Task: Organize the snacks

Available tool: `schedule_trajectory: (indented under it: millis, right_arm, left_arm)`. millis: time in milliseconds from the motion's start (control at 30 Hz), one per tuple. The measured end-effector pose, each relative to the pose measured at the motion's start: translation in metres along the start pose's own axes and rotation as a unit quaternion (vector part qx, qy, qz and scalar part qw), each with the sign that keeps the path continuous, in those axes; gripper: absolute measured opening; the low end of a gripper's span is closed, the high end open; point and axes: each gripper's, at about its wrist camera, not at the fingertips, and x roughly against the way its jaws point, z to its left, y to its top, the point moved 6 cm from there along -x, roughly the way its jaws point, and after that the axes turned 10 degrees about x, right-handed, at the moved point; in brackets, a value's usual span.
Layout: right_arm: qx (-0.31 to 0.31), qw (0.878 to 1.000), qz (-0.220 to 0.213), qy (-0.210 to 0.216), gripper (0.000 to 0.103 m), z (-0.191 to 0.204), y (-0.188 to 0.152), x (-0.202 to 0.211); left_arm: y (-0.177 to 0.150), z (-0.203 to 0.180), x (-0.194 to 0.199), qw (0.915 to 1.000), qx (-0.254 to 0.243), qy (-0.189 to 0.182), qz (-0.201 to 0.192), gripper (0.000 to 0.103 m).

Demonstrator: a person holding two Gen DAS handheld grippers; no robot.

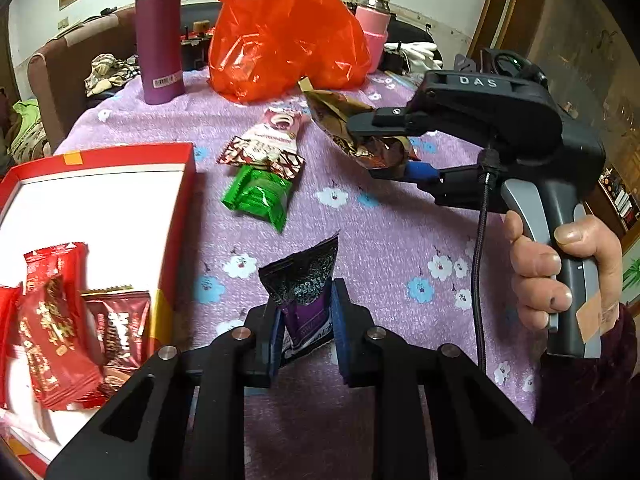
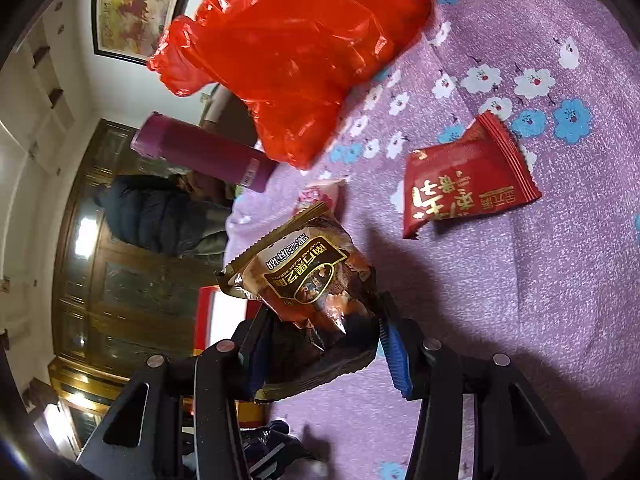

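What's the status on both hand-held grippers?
Left hand-held gripper shut on purple packet. Right hand-held gripper shut on brown packet. Red box open at left, path unobstructed.

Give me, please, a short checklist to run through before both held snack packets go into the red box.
1. Left gripper clamps the black-and-purple packet: ok.
2. Right gripper clamps the brown packet: ok.
3. Red box has bare white floor showing: ok.
4. Brown packet lifted off the purple floral cloth: ok.
5. Black-and-purple packet lifted off the cloth: cannot tell.
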Motion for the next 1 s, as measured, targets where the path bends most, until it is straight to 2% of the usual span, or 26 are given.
schedule_trajectory:
  millis: [333,567,733,867,1000]
  right_arm:
    - [0.037,0.998,0.009,0.04,0.048,0.034,-0.007,-0.011]
    - [0.055,0.997,0.012,0.045,0.048,0.048,-0.014,-0.016]
    - [0.066,0.997,0.013,0.047,0.048,0.057,-0.016,-0.029]
    - [0.076,0.996,0.01,0.045,0.048,0.059,-0.017,-0.032]
    - [0.082,0.996,0.009,0.042,0.048,0.06,-0.017,-0.039]
  left_arm:
    - [0.012,0.022,0.038,0.999,0.012,0.011,-0.043,0.019]
    - [0.015,0.078,0.069,0.9936,0.043,0.063,-0.083,0.019]
    - [0.017,0.127,0.086,0.9851,0.075,0.111,-0.107,0.019]
    - [0.014,0.145,0.095,0.98,0.081,0.136,-0.121,0.019]
    - [0.013,0.155,0.096,0.9774,0.089,0.145,-0.126,0.019]
